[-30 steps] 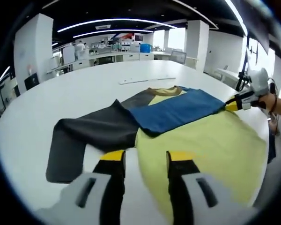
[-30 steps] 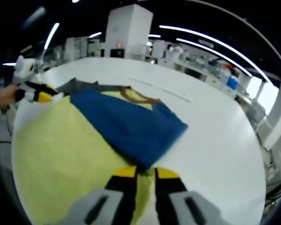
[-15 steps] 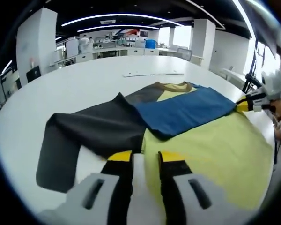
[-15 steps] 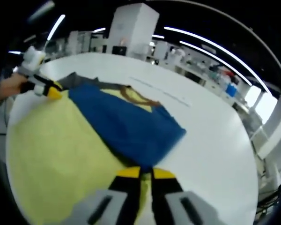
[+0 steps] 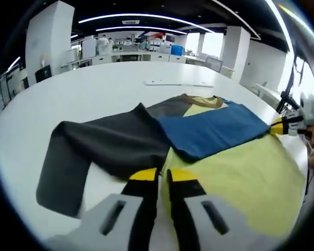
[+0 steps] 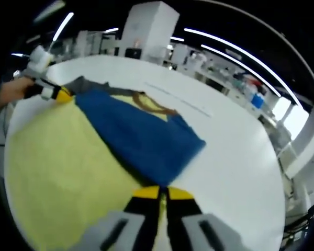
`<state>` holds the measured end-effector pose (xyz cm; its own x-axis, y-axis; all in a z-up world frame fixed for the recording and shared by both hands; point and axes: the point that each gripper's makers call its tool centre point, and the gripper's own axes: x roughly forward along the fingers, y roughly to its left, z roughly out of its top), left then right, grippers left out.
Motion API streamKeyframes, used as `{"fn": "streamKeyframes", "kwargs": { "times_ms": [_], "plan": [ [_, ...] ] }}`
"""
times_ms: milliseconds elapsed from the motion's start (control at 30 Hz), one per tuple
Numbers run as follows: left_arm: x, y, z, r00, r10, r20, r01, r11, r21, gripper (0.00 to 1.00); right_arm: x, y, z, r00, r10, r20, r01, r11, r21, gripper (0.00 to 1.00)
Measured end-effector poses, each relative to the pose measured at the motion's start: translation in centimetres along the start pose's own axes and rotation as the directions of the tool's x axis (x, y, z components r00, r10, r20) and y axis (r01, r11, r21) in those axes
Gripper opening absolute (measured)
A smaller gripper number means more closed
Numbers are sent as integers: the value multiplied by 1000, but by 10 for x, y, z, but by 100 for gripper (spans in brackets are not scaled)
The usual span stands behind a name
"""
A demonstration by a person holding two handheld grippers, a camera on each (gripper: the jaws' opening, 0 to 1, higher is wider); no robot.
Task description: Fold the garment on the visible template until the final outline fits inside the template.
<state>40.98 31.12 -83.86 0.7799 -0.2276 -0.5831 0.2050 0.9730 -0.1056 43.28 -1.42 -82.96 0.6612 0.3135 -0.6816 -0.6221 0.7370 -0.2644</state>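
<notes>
The shirt [image 5: 199, 141] is lying flat on the white table [image 5: 94, 94], collar pointing away. Both grippers, left [image 5: 162, 175] and right [image 6: 163, 192], are pinching its yellow hem. The left gripper view is showing a dark sleeve [image 5: 94, 151].

A: what's the right hand-held gripper [image 6: 158, 194] doing?

B: jaws nearly together at the edge of the garment [image 6: 68, 157], pinching the yellow cloth right where the blue sleeve [image 6: 138, 136] folds across it.

A: and the rest?

B: white surface [image 6: 235, 157] under everything, the left hand-held gripper [image 6: 60, 94] over at the garment's far edge, a hand [image 6: 13, 90] behind it.
</notes>
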Motion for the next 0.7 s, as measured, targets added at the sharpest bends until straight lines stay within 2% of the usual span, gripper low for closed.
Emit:
{"fn": "streamKeyframes", "kwargs": {
  "times_ms": [333,433,533,700],
  "plan": [
    [1,2,-1,1000,18,0,-18,999,-34,3,0,-8,-16,999,-13,-43,12,1000,-25,0],
    [1,2,-1,1000,19,-1,-19,999,-33,3,1,-10,-17,999,0,-33,1,1000,9,0],
    [1,3,-2,1000,18,1,-18,999,-40,3,-1,-9,-16,999,-1,-33,1,1000,-3,0],
    [-2,3,-3,1000,31,0,-31,998,-50,2,1,-16,-21,999,-10,-40,11,999,32,0]
  ]
}}
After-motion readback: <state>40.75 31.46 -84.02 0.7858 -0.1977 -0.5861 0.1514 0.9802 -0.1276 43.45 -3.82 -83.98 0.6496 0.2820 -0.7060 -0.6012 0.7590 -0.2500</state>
